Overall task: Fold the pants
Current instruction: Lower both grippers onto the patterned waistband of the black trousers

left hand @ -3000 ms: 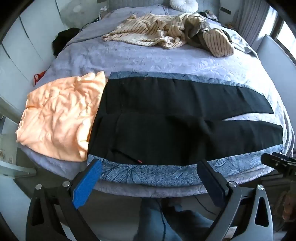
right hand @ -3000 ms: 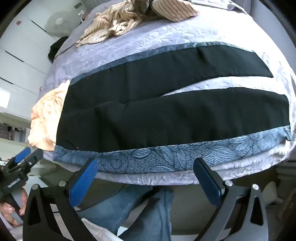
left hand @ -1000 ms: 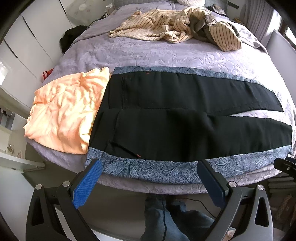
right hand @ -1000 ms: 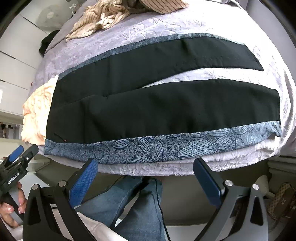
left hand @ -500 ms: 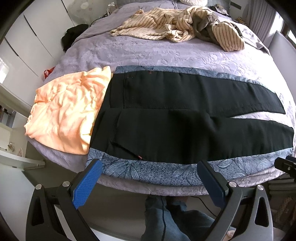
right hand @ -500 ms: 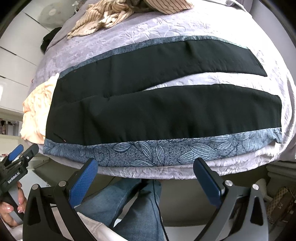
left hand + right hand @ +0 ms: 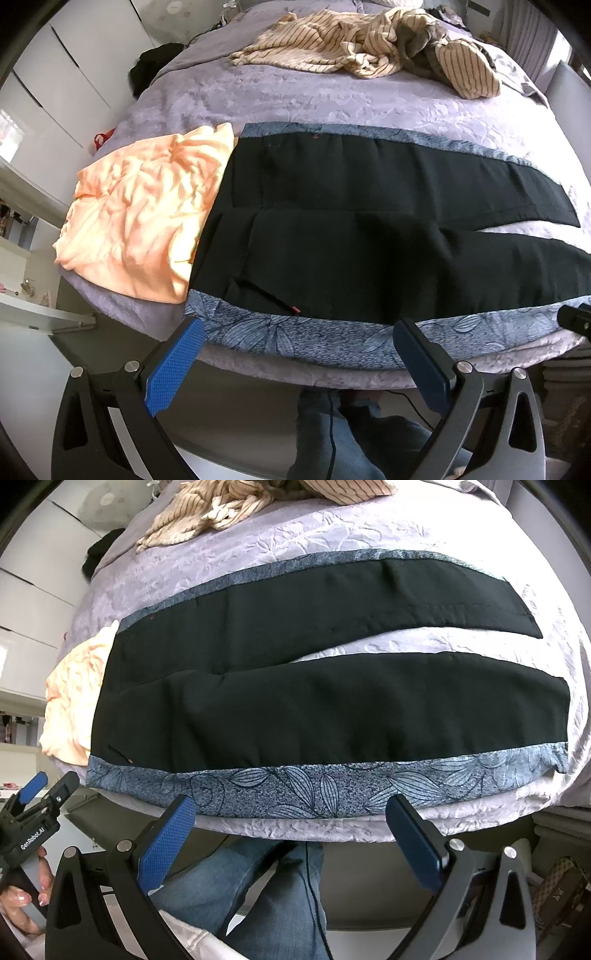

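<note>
Left wrist view: the left gripper (image 7: 295, 354) hangs spread and empty off the bed's near edge; the black pants (image 7: 369, 236) lie flat along that edge on the bed (image 7: 295, 99), waistband touching an orange garment (image 7: 140, 214).

Right wrist view: the right gripper (image 7: 291, 830) is likewise spread and empty below the near edge, with the pants' legs (image 7: 332, 709) parted toward the bed's right edge.

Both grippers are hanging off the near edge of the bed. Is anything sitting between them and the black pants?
Nothing visible. Between the open left gripper and right gripper and the pants lies only the blue leaf-print cloth under them. The orange garment touches the waist end, off to the side.
</note>
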The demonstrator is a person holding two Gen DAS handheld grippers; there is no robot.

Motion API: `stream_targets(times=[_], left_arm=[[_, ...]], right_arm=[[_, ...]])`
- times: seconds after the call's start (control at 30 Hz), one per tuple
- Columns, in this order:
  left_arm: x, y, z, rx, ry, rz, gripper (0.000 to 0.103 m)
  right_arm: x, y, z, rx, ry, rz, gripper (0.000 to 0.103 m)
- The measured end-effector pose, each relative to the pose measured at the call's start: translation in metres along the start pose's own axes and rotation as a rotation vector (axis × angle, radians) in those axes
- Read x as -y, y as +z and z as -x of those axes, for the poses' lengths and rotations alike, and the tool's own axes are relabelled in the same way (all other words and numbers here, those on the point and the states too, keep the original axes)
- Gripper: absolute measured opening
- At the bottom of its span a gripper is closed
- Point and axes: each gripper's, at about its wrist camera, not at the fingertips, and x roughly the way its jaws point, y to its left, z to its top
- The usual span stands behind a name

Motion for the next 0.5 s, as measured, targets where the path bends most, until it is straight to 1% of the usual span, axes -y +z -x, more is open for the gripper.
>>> stream_targets(times=[0.13,0.33,0.43,0.5], left_arm=[[-0.005,-0.001,-0.012,-0.034,0.004,0.011,0.103],[-0.008,-0.002,-0.038,-0.056,0.008,0.005,0.103],[-0.009,-0.002,-0.055,-0.077,0.026,0.0,0.103],[-0.011,-0.002,-0.063,-0.087,0.027,0.008,0.103]], right_arm=[[-0.002,0.004,-0.009,-0.003,-0.009,0.004,0.103],[-0.007,0.009,-0.036,-0.035,0.015,-0.002,0.103],[-0.009,0.008,-0.052,-0.051,0.04,-0.011,0.103],[-0.009,0.007,-0.064,-0.064,0.077,-0.034,0.103]])
